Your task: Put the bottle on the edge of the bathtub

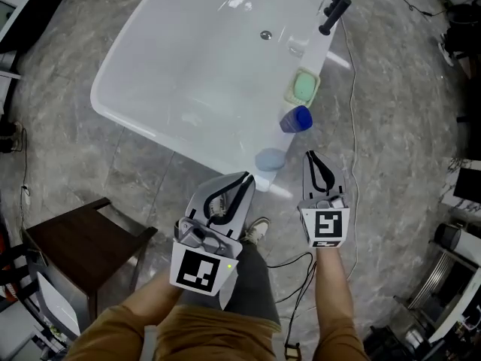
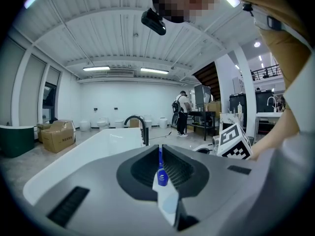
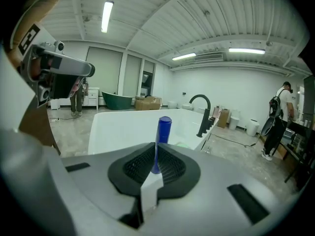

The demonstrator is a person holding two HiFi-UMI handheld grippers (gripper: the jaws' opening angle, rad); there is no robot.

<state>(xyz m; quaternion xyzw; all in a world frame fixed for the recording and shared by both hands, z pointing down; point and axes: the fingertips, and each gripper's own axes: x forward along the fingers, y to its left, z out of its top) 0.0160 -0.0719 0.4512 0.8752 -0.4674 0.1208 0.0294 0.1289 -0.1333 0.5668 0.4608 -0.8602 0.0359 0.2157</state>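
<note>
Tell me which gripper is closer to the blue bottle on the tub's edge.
Right. The right gripper sits just short of the blue bottle, slightly to its right. The left gripper is farther back and off to the bottle's left.

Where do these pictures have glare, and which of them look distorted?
Head view: lamp glare inside the bathtub, otherwise sharp. Left gripper view and right gripper view: strong fisheye bending of the ceiling beams, with dark corners.
</note>
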